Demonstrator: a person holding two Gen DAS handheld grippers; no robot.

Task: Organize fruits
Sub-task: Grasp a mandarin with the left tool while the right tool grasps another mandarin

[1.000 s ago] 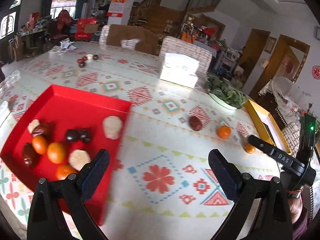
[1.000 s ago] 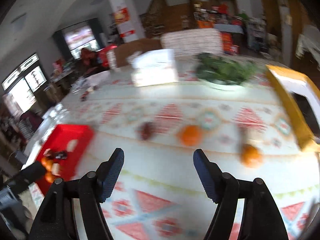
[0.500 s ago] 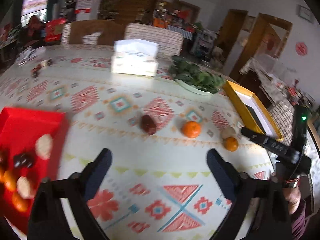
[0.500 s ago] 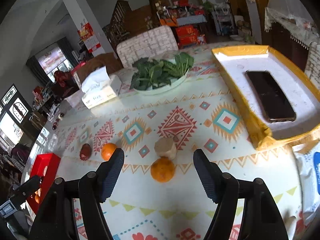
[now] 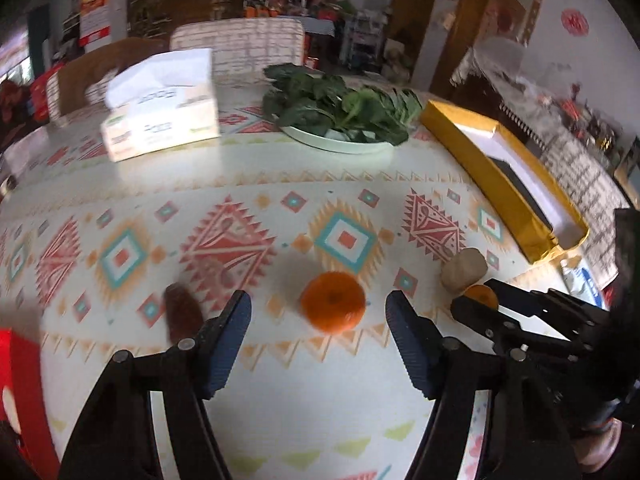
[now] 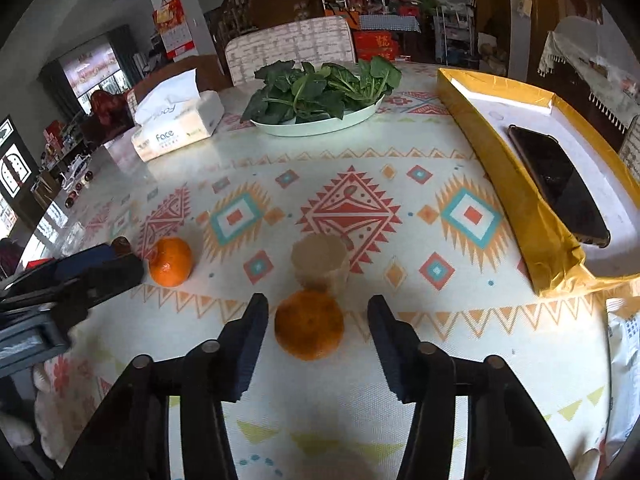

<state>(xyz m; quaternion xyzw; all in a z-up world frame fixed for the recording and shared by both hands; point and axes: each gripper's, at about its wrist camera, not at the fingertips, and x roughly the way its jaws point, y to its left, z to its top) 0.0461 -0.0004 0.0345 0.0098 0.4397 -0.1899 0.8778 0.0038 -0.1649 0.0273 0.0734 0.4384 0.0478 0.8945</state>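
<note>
Two oranges wait on the patterned tablecloth (image 6: 400,152): the nearer orange (image 6: 309,330) lies between the spread jaws of the right gripper (image 6: 316,328), just in front of a pale beige fruit (image 6: 320,260), and the other orange (image 5: 333,307) lies ahead of the left gripper (image 5: 318,322), also wide open and holding nothing. This looks like the reach before a pick; each tool seems to need easing forward, then closing, then carrying toward the red tray (image 5: 24,376) at the left edge

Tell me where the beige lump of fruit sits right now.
In the right wrist view the beige fruit sits mid-table, just behind the orange lined up between the open right gripper.
</note>
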